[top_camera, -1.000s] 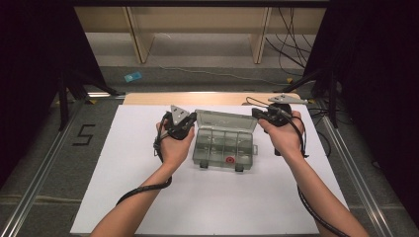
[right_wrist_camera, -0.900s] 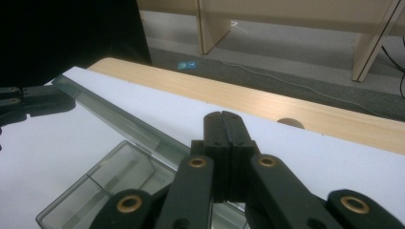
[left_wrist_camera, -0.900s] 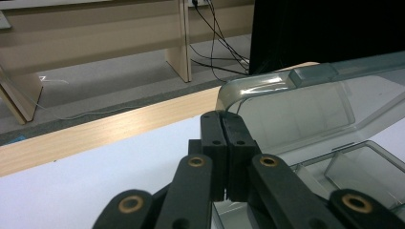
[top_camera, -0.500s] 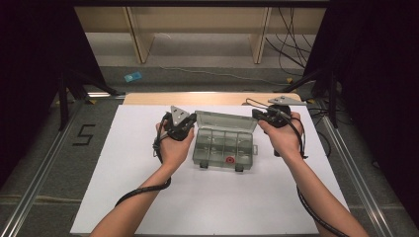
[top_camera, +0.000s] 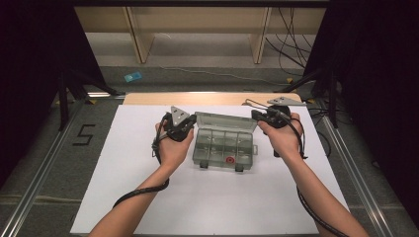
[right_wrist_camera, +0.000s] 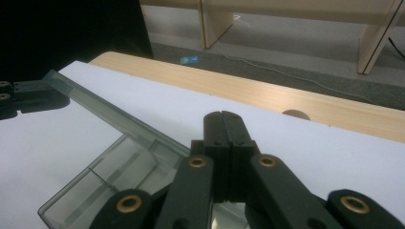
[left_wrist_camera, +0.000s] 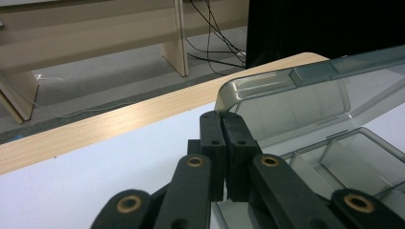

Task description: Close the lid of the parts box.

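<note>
A clear grey compartment box [top_camera: 217, 148] sits mid-table with its lid [top_camera: 226, 121] raised open. A small red part [top_camera: 230, 160] lies in a front compartment. My left gripper [top_camera: 190, 124] is at the lid's left corner. In the left gripper view its jaws [left_wrist_camera: 222, 117] are shut together, right against the lid [left_wrist_camera: 291, 95], with no gap visible. My right gripper [top_camera: 255, 115] is at the lid's right corner. Its jaws [right_wrist_camera: 223, 116] are also shut, over the lid's edge [right_wrist_camera: 119, 121]. I cannot tell whether either one pinches the lid.
The box stands on a white sheet [top_camera: 207, 207] over a wooden table, whose edge [top_camera: 197, 98] shows at the back. Beyond it are wooden shelf legs [top_camera: 141, 39], floor cables [top_camera: 291, 39] and a small blue item [top_camera: 132, 77]. Dark curtains flank both sides.
</note>
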Motion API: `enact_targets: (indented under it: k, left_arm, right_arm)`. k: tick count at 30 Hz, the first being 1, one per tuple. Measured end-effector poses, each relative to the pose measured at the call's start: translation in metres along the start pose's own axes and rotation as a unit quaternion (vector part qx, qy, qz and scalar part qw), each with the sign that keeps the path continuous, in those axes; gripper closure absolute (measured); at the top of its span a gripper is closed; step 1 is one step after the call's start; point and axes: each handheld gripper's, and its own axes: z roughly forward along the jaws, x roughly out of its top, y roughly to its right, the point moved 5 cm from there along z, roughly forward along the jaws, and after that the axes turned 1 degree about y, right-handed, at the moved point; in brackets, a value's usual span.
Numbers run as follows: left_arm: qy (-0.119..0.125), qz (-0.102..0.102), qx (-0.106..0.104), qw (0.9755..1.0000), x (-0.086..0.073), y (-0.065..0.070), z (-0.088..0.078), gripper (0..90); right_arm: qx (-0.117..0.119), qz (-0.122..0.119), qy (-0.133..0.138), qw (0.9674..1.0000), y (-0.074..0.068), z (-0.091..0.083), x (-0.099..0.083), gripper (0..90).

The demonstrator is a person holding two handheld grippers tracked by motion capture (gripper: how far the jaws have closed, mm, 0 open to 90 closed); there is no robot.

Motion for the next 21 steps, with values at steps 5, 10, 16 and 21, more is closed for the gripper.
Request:
enact_targets:
  k: [5, 10, 16, 21]
  left_arm:
    - [-0.005, 0.004, -0.004, 1.0000, 0.000, 0.000, -0.001, 87.5]
    - [-0.016, 0.014, -0.011, 0.9997, 0.002, -0.001, -0.002, 86.4]
    - [-0.031, 0.043, -0.040, 0.9978, 0.012, -0.002, -0.006, 75.4]
    - [-0.086, 0.050, -0.100, 0.9900, 0.022, -0.006, -0.010, 47.7]
  right_arm:
    - [0.003, 0.002, -0.004, 1.0000, -0.001, -0.001, 0.000, 90.0]
    - [0.003, 0.002, -0.002, 1.0000, 0.000, -0.001, 0.000, 90.0]
    - [0.004, 0.005, -0.001, 1.0000, -0.001, -0.001, -0.001, 90.0]
    - [0.004, 0.005, -0.002, 1.0000, 0.000, -0.002, -0.001, 90.0]
